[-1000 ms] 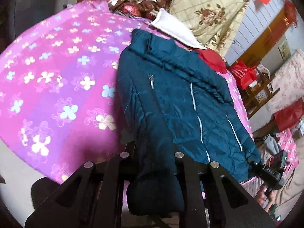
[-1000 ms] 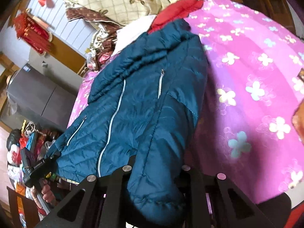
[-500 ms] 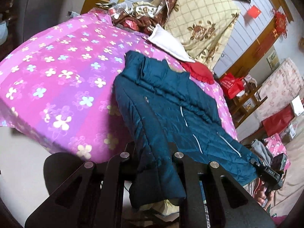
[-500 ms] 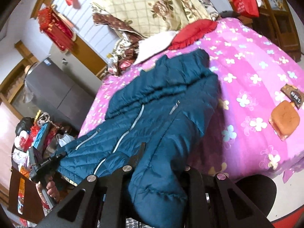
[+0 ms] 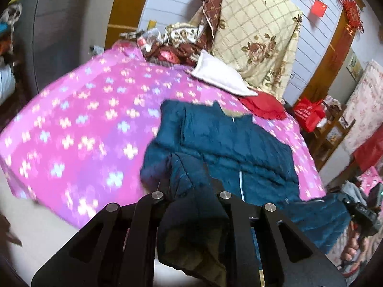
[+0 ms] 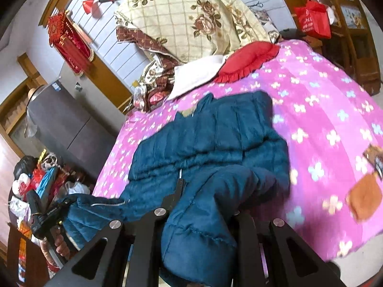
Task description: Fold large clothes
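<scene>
Left gripper (image 5: 191, 205): jaws clamped tight on a thick wad of the teal jacket (image 5: 229, 148), apparently the hem corner or cuff end at the near edge; cloth bulges out between and below the fingers, with a pale lining showing underneath. Right gripper (image 6: 198, 215): likewise closed on a padded fold of the same jacket, at the opposite near corner; a quilted roll hangs over its fingers. Judgement: two pinches on the near end let the person carry that end up and over toward the collar for a crosswise fold. Taking the jacket as landmark: its collar end lies flat on the pink flowered bedspread (image 5: 79, 129), its near end is raised off the bed by both grippers, and the middle buckles into a ridge between. Beyond the collar sit a red cushion (image 6: 246, 62) and a white pillow (image 5: 220, 79), with a cream rose-patterned quilt (image 6: 191, 16) heaped behind them. To the jacket's right in the right wrist view, near the bed edge, lies a small brown item (image 6: 363, 198), kind unclear. Pose: both grippers tilt downward toward the bed from the foot side, side by side, each visible at the margin of the other's view with a hand on its grip. Frames are blurred, consistent with motion. Risk, judged: bulky padding may slip out of a narrow pinch.
</scene>
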`<state>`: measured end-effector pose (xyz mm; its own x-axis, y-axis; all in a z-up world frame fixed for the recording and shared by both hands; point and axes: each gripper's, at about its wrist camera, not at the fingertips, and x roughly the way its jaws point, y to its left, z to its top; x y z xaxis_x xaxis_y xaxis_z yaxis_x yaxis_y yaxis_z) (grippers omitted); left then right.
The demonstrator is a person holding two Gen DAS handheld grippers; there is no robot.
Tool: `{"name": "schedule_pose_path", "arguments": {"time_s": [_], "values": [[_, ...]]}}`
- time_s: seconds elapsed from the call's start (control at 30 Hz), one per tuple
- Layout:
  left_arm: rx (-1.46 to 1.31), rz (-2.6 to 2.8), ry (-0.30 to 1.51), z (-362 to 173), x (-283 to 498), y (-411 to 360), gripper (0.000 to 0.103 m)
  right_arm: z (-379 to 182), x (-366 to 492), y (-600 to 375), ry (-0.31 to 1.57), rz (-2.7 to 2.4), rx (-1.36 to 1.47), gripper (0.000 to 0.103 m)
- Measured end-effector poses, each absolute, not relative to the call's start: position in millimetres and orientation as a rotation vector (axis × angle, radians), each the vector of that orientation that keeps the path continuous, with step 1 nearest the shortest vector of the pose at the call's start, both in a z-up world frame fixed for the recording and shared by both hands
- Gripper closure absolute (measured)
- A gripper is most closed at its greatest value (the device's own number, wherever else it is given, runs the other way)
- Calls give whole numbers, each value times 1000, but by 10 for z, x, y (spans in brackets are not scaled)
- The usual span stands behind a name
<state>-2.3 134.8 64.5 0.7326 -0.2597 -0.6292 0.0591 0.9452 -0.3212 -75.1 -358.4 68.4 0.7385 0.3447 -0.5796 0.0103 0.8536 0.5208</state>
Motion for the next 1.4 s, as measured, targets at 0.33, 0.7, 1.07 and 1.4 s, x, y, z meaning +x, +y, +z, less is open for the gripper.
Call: {"name": "schedule_pose_path", "arguments": {"time_s": [0.33, 0.7, 1.07, 1.4], "values": [[-220, -49, 700, 945, 1020, 1151, 90, 977, 91, -3710, 711, 131, 494, 87], [-143, 85, 756, 970, 2367, 801, 90, 971, 1344, -3894, 745, 29, 490, 87], [-19, 200, 859, 262, 3559, 419, 90, 249, 2500, -4167, 859, -48, 566, 87], [51, 286, 949, -596, 4185, 363, 84, -448, 3084, -4163, 943, -97, 538, 87]]}}
